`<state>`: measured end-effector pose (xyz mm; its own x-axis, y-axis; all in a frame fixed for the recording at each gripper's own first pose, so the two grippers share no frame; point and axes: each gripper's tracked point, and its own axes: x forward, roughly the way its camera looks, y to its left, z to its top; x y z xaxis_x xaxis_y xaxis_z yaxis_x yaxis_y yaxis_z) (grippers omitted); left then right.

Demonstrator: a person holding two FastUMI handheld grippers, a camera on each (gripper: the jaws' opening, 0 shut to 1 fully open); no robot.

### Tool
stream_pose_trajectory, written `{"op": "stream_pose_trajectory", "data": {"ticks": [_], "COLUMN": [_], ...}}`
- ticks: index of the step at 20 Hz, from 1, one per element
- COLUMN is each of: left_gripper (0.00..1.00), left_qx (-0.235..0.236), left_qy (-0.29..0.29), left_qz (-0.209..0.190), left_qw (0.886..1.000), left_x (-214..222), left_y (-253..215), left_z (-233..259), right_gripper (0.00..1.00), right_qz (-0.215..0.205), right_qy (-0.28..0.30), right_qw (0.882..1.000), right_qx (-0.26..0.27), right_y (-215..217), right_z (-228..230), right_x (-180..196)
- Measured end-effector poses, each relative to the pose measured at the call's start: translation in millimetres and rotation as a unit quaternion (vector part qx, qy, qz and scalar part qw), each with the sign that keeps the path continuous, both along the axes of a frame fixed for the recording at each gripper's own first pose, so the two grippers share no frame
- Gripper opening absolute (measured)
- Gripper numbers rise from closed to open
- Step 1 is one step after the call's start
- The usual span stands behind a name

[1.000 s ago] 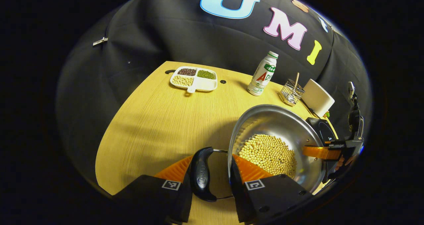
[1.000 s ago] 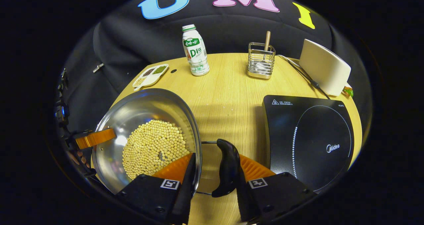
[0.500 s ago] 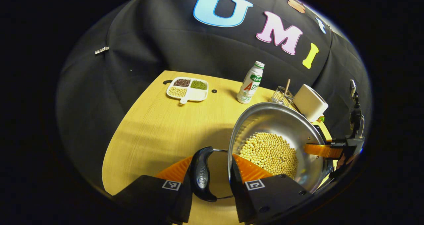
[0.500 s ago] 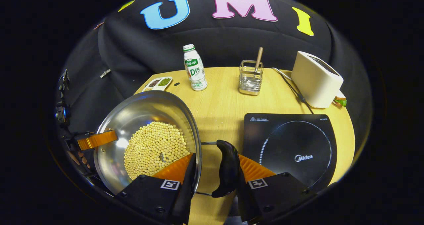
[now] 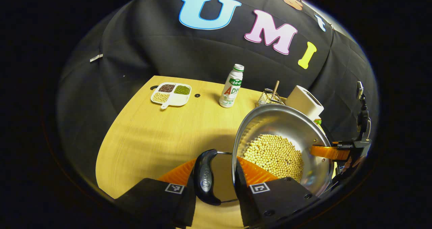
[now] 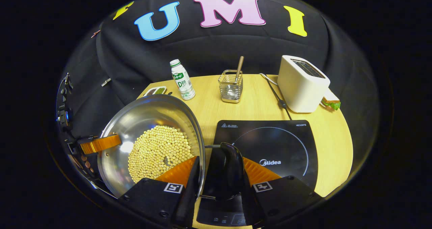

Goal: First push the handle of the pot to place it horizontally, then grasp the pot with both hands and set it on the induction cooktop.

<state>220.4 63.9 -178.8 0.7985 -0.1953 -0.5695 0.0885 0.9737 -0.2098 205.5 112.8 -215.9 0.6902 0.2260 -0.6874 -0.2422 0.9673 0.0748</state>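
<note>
A steel pot (image 5: 280, 124) filled with soybeans (image 5: 273, 154) hangs above the wooden table, held at both ends. My left gripper (image 5: 216, 163) is shut on the pot's black left handle (image 5: 205, 178), with one finger outside the handle and the other inside the rim. My right gripper (image 6: 219, 161) is shut the same way on the black right handle (image 6: 231, 170) of the pot (image 6: 145, 117). The black induction cooktop (image 6: 280, 141) lies just right of the pot, and the right handle is over its near left part. The right gripper (image 5: 337, 151) also appears at the pot's far rim.
Along the table's back stand a white bottle (image 6: 182, 80), a wire holder (image 6: 231, 85) with a wooden stick, and a white toaster (image 6: 302, 84) with its cable (image 6: 278, 94). A divided bean dish (image 5: 171, 94) sits at the far left, and a sandwich (image 6: 332, 102) lies beside the toaster.
Both grippers have carried the pot to the right and a little higher. The cooktop, formerly off to the right, now lies under the right handle.
</note>
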Motion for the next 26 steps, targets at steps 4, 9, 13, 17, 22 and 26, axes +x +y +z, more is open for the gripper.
{"op": "stream_pose_trajectory", "data": {"ticks": [4, 9, 13, 17, 22, 26], "left_gripper": [0.55, 0.55, 0.55, 0.55, 0.55, 0.55], "left_qx": [0.004, 0.009, 0.007, 0.008, 0.009, 0.009], "left_qy": [0.002, 0.005, 0.007, 0.010, 0.012, 0.016], "left_qz": [-0.007, -0.023, -0.033, -0.043, -0.050, -0.052], "left_qw": [1.000, 1.000, 0.999, 0.999, 0.999, 0.998], "left_x": [3, 14, 23, 34, 45, 53], "left_y": [-30, -70, -103, -134, -165, -187], "left_z": [6, 9, 8, 4, -2, -10], "right_gripper": [0.60, 0.60, 0.60, 0.60, 0.60, 0.60], "right_qz": [-0.011, -0.026, -0.037, -0.047, -0.057, -0.062], "right_qy": [0.004, 0.005, 0.004, 0.006, 0.012, 0.016], "right_qw": [1.000, 1.000, 0.999, 0.999, 0.998, 0.998], "right_qx": [0.011, 0.013, 0.011, 0.010, 0.007, 0.004], "right_y": [-29, -68, -100, -129, -160, -181], "right_z": [6, 13, 15, 15, 11, 7], "right_x": [3, 10, 18, 25, 37, 45]}}
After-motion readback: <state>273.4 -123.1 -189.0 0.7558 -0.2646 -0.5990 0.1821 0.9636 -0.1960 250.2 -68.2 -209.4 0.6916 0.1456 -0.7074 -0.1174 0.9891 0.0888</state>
